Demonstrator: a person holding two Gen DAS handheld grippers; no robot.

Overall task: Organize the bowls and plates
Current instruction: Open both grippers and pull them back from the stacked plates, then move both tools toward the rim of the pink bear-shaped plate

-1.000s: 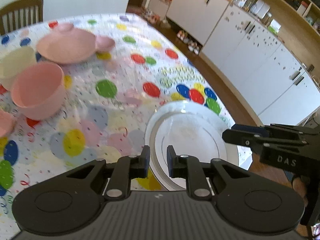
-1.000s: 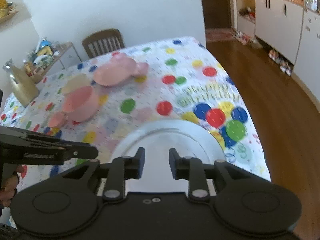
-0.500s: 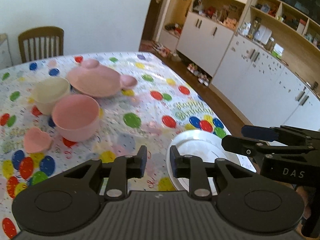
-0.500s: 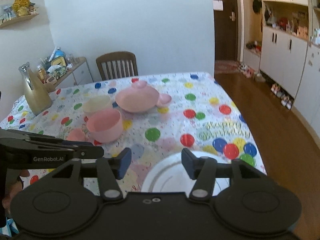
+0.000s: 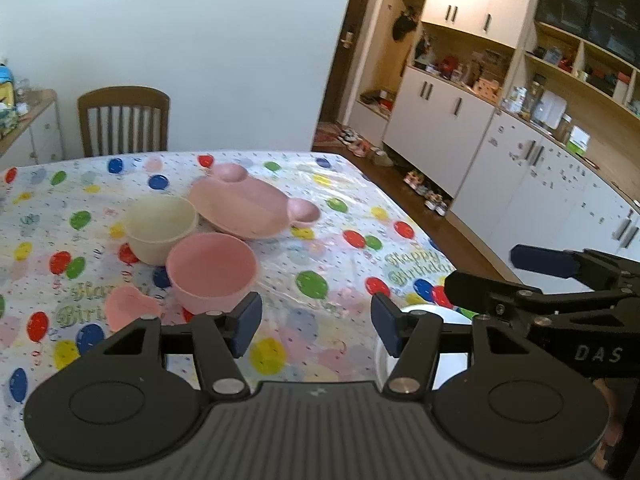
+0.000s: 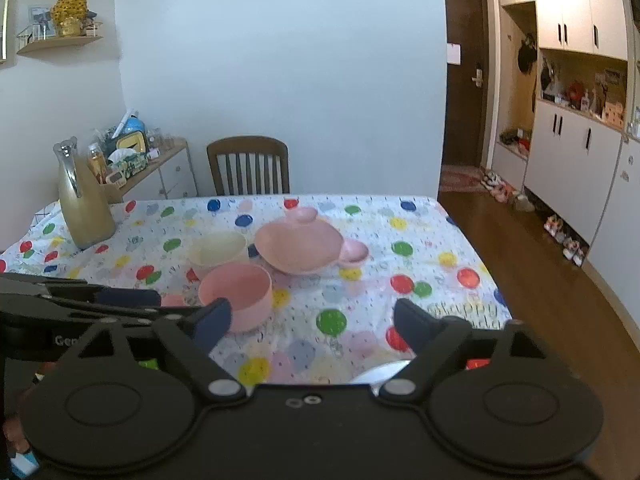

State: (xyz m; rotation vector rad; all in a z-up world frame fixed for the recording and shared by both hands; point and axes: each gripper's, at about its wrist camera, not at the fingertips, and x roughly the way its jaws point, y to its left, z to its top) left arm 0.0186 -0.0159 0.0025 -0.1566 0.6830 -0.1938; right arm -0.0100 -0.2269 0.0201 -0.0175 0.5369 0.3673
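A white plate (image 5: pixel 452 368) lies at the near right corner of the balloon-print table (image 5: pixel 320 248), mostly hidden under my left gripper (image 5: pixel 316 322). Its jaws are opening, with nothing between them. My right gripper (image 6: pixel 312 320) is also opening wide and empty, above a sliver of the white plate (image 6: pixel 376 374). Farther back sit a pink bowl (image 5: pixel 212 268) (image 6: pixel 236 292), a cream bowl (image 5: pixel 160 228) (image 6: pixel 218 248), a pink bear-shaped plate (image 5: pixel 244 208) (image 6: pixel 298 246) and a small pink heart dish (image 5: pixel 128 308).
A tan jug (image 6: pixel 82 208) stands at the table's far left corner. A wooden chair (image 6: pixel 248 166) is behind the table. White cupboards (image 5: pixel 440 120) and wood floor (image 6: pixel 540 288) run along the table's right edge.
Both grippers have risen and drawn back from the white plate, tilting up so the room shows. Both pairs of jaws have spread from nearly shut to wide. The plate stays on the table.
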